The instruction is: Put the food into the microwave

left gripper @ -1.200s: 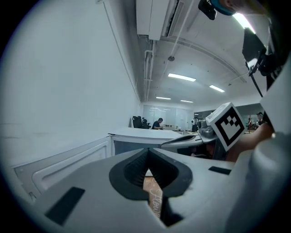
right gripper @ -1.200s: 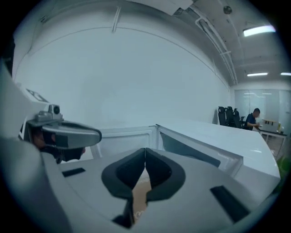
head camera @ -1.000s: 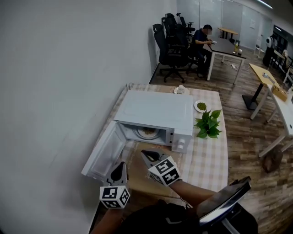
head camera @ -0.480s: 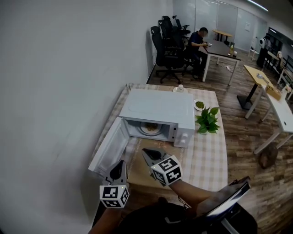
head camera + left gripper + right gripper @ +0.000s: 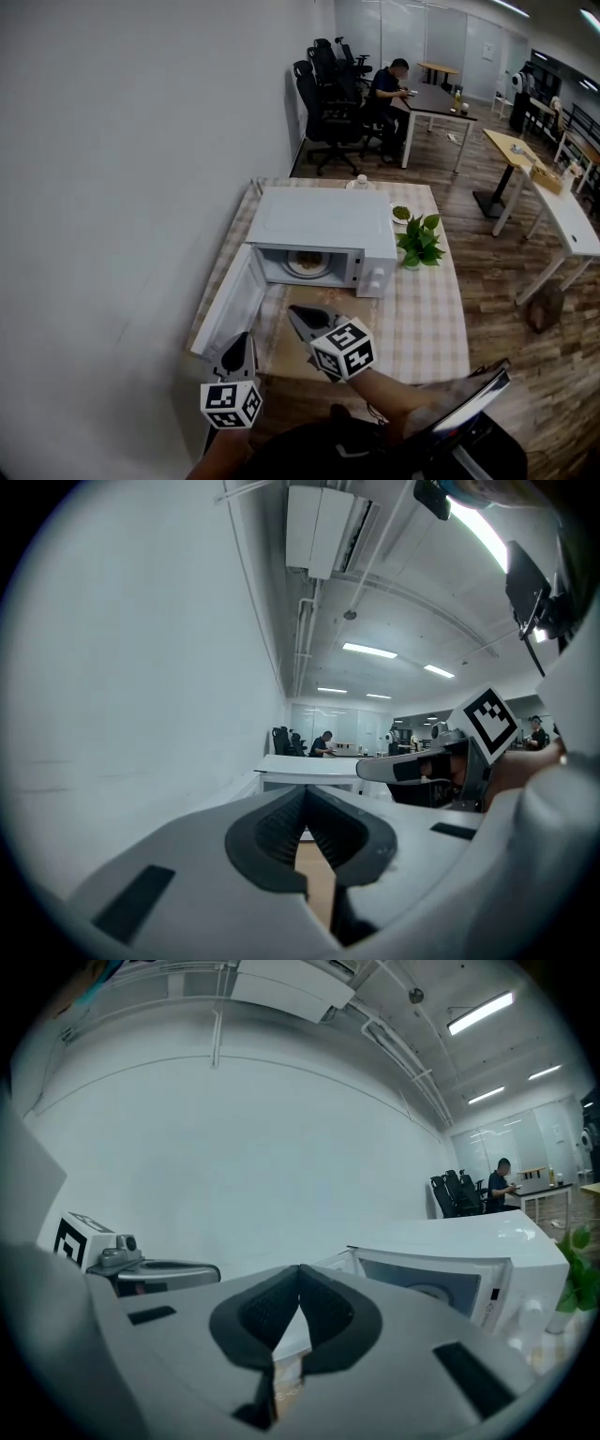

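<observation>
We hold our two grippers up in front of the table. The left gripper has its two fingers pressed together, tip to tip, and there is nothing between them. The right gripper is pinched shut the same way, and it holds nothing either. The right fingers sit just beside the left fingers and a little further forward.

Straight ahead of both sets of fingers stands the white microwave. Its door swings wide open toward the side of our left fingers, and the end of the door comes near them. The food is on a plate inside the microwave, on the round tray. It is ahead of our fingertips and well apart from them. We touch nothing.

Under our right fingers a flat tan mat lies on the checked cloth, in front of the microwave.

Past our right fingers, beside the microwave, is a green plant. Behind the plant is a small plate with something green on it. A cup stands behind the microwave.

Far beyond our fingers, a person sits at a dark desk near some black chairs.
</observation>
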